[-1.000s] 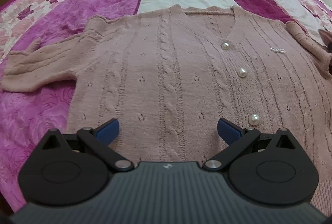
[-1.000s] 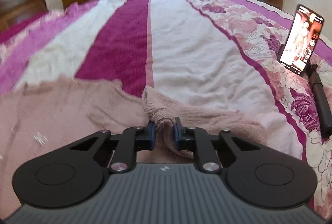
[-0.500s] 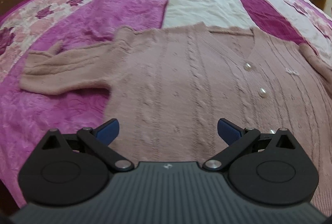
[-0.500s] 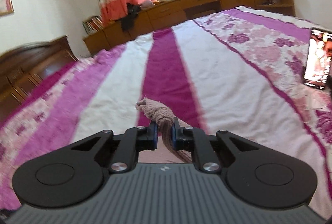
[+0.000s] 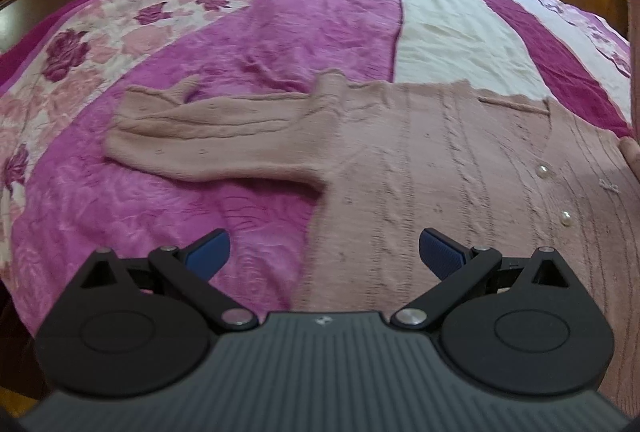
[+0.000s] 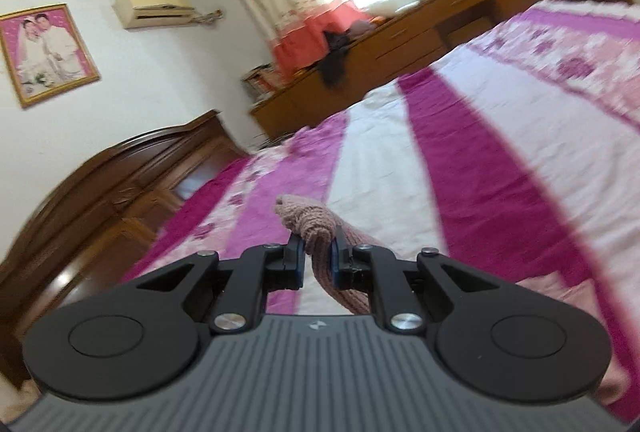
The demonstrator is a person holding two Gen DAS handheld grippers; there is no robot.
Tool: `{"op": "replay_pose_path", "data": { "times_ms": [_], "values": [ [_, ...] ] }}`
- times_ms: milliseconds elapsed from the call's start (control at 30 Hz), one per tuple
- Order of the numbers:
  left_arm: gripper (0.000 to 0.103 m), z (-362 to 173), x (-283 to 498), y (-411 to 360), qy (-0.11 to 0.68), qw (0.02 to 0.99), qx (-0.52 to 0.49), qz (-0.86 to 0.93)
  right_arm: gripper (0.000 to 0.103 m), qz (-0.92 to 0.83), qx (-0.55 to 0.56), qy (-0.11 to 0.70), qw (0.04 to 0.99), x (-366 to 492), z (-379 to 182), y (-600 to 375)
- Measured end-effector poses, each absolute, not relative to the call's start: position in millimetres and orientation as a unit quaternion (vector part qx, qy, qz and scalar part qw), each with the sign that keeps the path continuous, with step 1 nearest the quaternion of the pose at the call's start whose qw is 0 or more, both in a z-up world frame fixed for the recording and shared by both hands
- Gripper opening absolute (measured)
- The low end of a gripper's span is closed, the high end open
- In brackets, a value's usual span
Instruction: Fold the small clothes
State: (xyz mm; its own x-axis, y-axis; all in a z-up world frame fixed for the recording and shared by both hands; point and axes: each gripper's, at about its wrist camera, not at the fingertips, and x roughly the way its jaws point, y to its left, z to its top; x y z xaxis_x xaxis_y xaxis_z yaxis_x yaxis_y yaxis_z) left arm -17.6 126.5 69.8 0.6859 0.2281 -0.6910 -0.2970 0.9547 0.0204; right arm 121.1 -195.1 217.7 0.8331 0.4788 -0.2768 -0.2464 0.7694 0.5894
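Observation:
A dusty-pink knitted cardigan (image 5: 440, 168) with pearl buttons lies flat, front up, on the bed. Its left sleeve (image 5: 208, 136) stretches out to the left. My left gripper (image 5: 324, 252) hovers open over the cardigan's lower left edge, its blue pads wide apart and holding nothing. In the right wrist view my right gripper (image 6: 318, 258) is shut on the cuff of the other sleeve (image 6: 312, 228), lifted high above the bed. That raised sleeve (image 5: 632, 44) shows at the right edge of the left wrist view.
The bed carries a magenta, white and floral striped blanket (image 5: 280, 16). A dark wooden headboard (image 6: 120, 184) stands at left, low wooden cabinets (image 6: 420, 44) line the far wall under a curtained window. An air conditioner (image 6: 156, 10) and framed photo (image 6: 44, 52) hang on the wall.
My right gripper has lifted the sleeve cuff off the bed and tilted upward and to the left. The left gripper has shifted left, bringing the outstretched left sleeve into view, and stays open.

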Motion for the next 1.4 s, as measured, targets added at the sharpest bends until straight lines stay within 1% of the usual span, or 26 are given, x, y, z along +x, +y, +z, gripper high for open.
{"op": "replay_pose_path", "data": {
  "times_ms": [133, 367, 567, 733, 933, 967, 1000, 1033, 1067, 1100, 1200, 1400],
  "values": [
    [0.103, 70, -21, 137, 0.367, 0.916, -0.053, 0.153, 0.013, 0.218, 0.291, 0.233, 0.902, 124, 202, -151],
    [0.103, 67, -29, 152, 0.368, 0.913, -0.064, 0.164, 0.013, 0.231, 0.302, 0.280, 0.881, 137, 150, -86],
    [0.103, 63, -31, 160, 0.370, 0.911, -0.071, 0.167, 0.013, 0.237, 0.302, 0.312, 0.869, 146, 103, -55],
    [0.103, 62, -33, 163, 0.371, 0.910, -0.075, 0.169, 0.013, 0.261, 0.303, 0.336, 0.852, 150, 76, -40],
    [0.103, 63, -34, 170, 0.368, 0.910, -0.081, 0.175, 0.015, 0.309, 0.252, 0.381, 0.834, 147, 53, -10],
    [0.103, 63, -33, 171, 0.367, 0.910, -0.083, 0.176, 0.022, 0.314, 0.238, 0.390, 0.832, 146, 51, -5],
    [0.103, 63, -32, 172, 0.365, 0.910, -0.083, 0.175, 0.032, 0.314, 0.224, 0.399, 0.832, 144, 49, 0],
    [0.103, 64, -31, 172, 0.363, 0.911, -0.082, 0.175, 0.038, 0.311, 0.211, 0.407, 0.832, 141, 46, 3],
    [0.103, 66, -29, 171, 0.360, 0.913, -0.081, 0.173, 0.050, 0.310, 0.202, 0.411, 0.833, 138, 45, 5],
    [0.103, 68, -27, 171, 0.357, 0.915, -0.080, 0.172, 0.057, 0.314, 0.199, 0.409, 0.833, 133, 45, 4],
    [0.103, 75, -20, 168, 0.343, 0.922, -0.075, 0.162, 0.067, 0.339, 0.204, 0.394, 0.830, 121, 50, -8],
    [0.103, 87, 8, 159, 0.317, 0.937, -0.058, 0.134, 0.068, 0.321, 0.215, 0.372, 0.844, 107, 70, -64]
  ]
}}
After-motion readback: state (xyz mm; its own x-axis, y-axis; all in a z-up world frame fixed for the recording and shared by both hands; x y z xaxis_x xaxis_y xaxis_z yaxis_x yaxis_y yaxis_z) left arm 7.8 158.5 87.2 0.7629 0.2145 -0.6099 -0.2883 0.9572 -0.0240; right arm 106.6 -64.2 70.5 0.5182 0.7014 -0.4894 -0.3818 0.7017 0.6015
